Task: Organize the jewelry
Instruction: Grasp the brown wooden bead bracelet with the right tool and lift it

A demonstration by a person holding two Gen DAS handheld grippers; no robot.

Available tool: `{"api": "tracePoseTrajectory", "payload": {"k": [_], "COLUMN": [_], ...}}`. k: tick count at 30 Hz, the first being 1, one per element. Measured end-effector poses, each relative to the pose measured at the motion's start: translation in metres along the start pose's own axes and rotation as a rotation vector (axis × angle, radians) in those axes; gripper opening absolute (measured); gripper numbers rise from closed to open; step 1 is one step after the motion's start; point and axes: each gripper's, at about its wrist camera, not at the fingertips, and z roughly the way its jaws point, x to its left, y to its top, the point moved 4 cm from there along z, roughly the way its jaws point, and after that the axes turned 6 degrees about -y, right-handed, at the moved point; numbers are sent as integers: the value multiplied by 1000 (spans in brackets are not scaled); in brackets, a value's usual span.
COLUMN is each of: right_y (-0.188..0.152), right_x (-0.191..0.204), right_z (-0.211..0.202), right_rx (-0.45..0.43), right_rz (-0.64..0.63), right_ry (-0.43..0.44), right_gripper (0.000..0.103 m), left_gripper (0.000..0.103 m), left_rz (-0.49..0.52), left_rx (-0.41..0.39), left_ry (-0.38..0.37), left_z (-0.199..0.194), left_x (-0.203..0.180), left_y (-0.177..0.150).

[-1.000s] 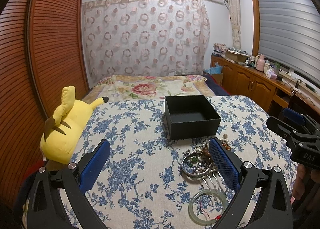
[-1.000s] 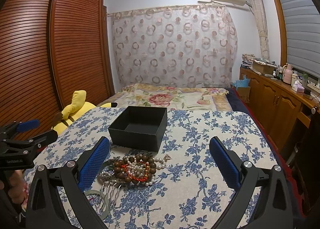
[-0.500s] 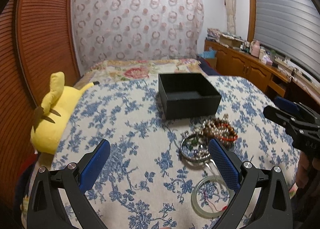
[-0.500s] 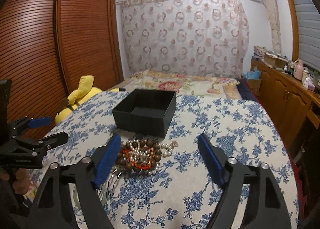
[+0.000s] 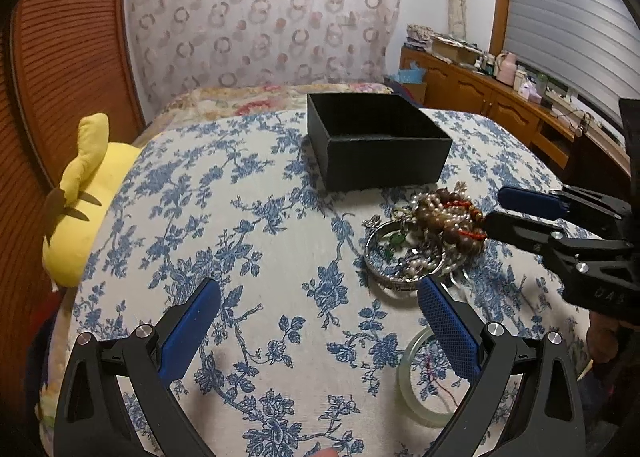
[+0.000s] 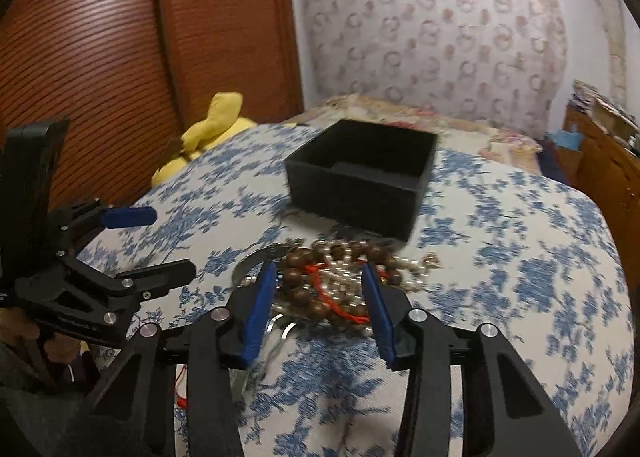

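A tangle of wooden beads, pearls and red cord (image 6: 324, 281) lies on the blue-flowered bedspread, just in front of an open black box (image 6: 360, 177). My right gripper (image 6: 318, 277) straddles that pile and its jaws are closing. The beads sit between the blue pads, and no firm pinch shows. In the left wrist view the same pile (image 5: 444, 225) rests partly on a silver bangle (image 5: 400, 261), with the right gripper (image 5: 494, 209) reaching in from the right. A pale jade bangle (image 5: 424, 377) lies nearer. My left gripper (image 5: 318, 293) hovers wide open over bare cloth, holding nothing.
A yellow plush toy (image 5: 92, 193) lies at the bed's left edge beside a wooden louvred wardrobe (image 6: 100, 57). The black box (image 5: 380, 145) stands mid-bed. A wooden cabinet (image 5: 500, 105) with clutter runs along the right wall. The left gripper (image 6: 172, 241) shows at the left of the right wrist view.
Both grippers dropped closer to the bedspread. The right gripper moved forward over the bead pile and its jaws narrowed from wide to about the pile's width. The left jaws stayed wide.
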Motion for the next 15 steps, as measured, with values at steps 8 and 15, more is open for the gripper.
{"api": "tracePoseTrajectory", "payload": {"k": [8,15], "right_y": [3,3], "right_x": [16,17], "right_z": [27,32], "right_rx": [67,89], "right_rz": [-76,-130], "right_ry": [20,0], "right_gripper": [40,15], "left_gripper": [95,95], "left_rz": [-18,-18], "left_rx": [23,29], "left_ry": [-1,-2], "left_z": [6,8], "left_x": [8,8], "left_y": [-6,-7]}}
